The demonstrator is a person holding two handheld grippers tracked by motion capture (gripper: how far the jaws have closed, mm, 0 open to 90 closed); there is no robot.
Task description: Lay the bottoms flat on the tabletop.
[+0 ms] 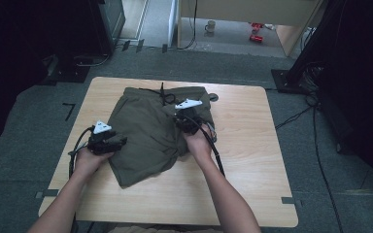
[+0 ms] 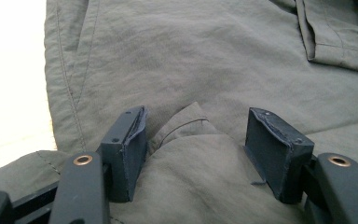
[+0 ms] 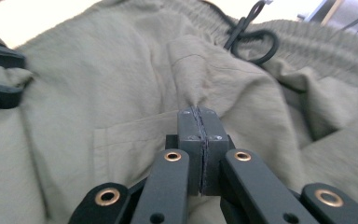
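Note:
Olive-green shorts (image 1: pixel 145 136) lie crumpled on the wooden table (image 1: pixel 243 145), with the waistband and its black drawstring (image 1: pixel 164 94) at the far side. My left gripper (image 1: pixel 110 141) sits at the shorts' left edge. In the left gripper view its jaws (image 2: pixel 198 140) stand wide with a bunched fold of the fabric (image 2: pixel 191 56) filling the gap. My right gripper (image 1: pixel 188 124) is over the right half of the shorts. Its pads (image 3: pixel 199 112) are pressed together on a pinch of cloth (image 3: pixel 98 84) that tents up to them, below the drawstring (image 3: pixel 249 35). The left gripper (image 3: pixel 2 74) also appears at that view's left edge.
A small dark round object (image 1: pixel 213 97) lies on the table beside the waistband. Bare wood lies to the right of the shorts and in front of them. Cables (image 1: pixel 315 145) run over the grey floor to the right, and dark stands flank the table.

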